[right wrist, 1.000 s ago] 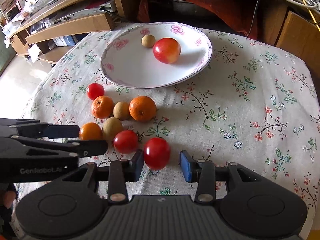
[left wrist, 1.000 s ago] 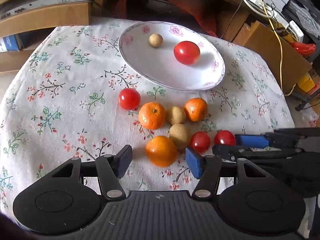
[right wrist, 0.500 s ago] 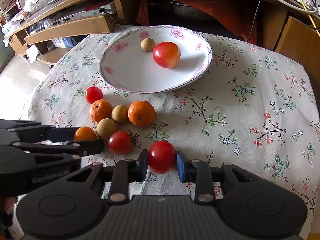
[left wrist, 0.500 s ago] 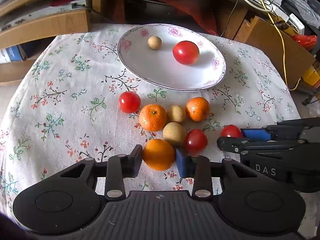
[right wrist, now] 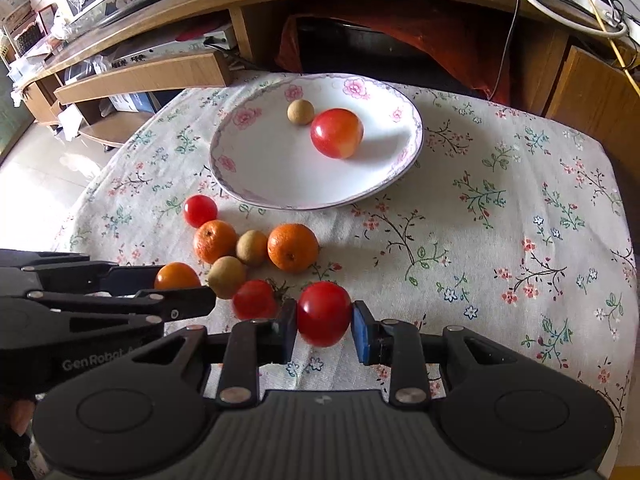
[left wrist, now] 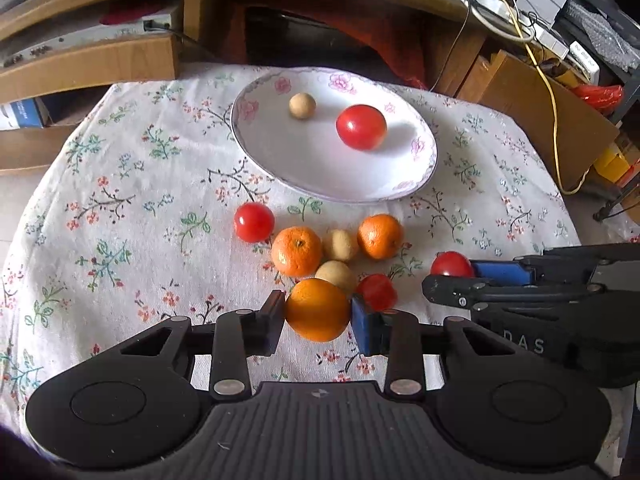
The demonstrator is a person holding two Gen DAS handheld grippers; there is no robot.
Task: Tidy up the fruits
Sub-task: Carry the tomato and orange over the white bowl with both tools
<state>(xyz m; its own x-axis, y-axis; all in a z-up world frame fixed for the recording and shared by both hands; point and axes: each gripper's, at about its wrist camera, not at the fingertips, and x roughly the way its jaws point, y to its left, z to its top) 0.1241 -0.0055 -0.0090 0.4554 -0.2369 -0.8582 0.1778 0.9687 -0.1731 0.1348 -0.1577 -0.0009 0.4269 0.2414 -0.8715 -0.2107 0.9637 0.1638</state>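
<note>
My left gripper [left wrist: 318,318] is shut on an orange [left wrist: 318,310] and holds it just above the cloth. My right gripper [right wrist: 324,322] is shut on a red tomato [right wrist: 324,312], which also shows in the left wrist view [left wrist: 451,264]. A white flowered plate [left wrist: 304,160] at the back holds a large tomato [left wrist: 361,127] and a small tan fruit [left wrist: 302,105]. Loose on the cloth lie two oranges [left wrist: 297,251], two tan fruits [left wrist: 340,245] and two small tomatoes [left wrist: 254,222].
The round table has a floral cloth [left wrist: 120,216] that falls away at the left and right edges. Wooden shelves [left wrist: 88,64], a desk and cables [left wrist: 540,72] stand behind the table. The two grippers sit side by side at the near edge.
Both grippers moved in around their fruit and closed. The left took hold of the orange, the right took hold of the tomato. Both now sit slightly raised.
</note>
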